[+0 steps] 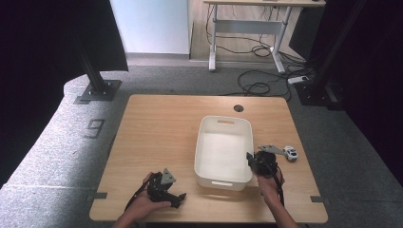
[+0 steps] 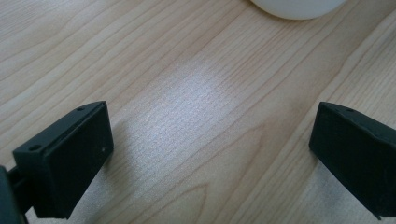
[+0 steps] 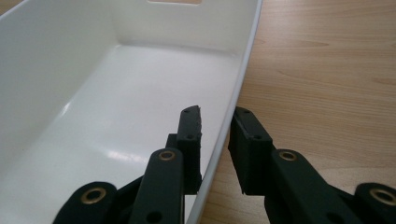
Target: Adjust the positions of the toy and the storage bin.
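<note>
White rectangular plastic bin [image 1: 223,152]: mid-desk, empty. Your right gripper [image 3: 215,140]: fingers clamped on its right wall, one inside, one outside. Your left gripper [image 2: 210,154]: fingers wide apart over the bare wooden desk [image 1: 161,133]. Small toy car [image 1: 290,153]: right of the bin.

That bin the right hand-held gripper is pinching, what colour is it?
The bin is plain glossy white, clearest in the right gripper view.
</note>
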Demonstrator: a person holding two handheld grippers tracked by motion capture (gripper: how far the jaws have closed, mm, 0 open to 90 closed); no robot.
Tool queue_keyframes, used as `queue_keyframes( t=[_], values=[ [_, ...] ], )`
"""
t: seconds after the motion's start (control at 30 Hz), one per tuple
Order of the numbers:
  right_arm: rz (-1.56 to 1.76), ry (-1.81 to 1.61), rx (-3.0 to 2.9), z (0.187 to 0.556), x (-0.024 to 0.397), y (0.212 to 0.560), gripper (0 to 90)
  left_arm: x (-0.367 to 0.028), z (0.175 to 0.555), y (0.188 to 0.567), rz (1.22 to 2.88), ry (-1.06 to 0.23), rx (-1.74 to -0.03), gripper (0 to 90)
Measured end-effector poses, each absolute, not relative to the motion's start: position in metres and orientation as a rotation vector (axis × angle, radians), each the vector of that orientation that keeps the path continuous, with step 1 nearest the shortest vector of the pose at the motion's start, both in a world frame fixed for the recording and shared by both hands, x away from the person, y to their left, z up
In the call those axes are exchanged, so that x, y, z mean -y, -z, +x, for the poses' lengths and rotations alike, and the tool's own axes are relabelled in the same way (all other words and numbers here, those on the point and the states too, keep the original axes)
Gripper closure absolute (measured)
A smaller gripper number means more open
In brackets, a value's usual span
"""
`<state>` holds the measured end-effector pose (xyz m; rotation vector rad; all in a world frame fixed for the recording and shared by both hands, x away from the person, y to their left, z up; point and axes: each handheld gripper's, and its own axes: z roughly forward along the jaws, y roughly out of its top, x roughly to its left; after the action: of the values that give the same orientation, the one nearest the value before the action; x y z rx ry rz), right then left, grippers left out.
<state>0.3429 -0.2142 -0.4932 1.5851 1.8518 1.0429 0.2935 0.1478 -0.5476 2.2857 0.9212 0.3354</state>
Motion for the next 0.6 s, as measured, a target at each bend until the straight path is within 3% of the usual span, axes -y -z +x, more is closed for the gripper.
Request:
queue_keyframes(
  t=[0.6],
  values=[
    [1.554,-1.049,-1.872,0.348,0.198,0.494,73.2,-0.148,0.293,0.548,2.285,-0.335,-0.92,0.0]
  ],
)
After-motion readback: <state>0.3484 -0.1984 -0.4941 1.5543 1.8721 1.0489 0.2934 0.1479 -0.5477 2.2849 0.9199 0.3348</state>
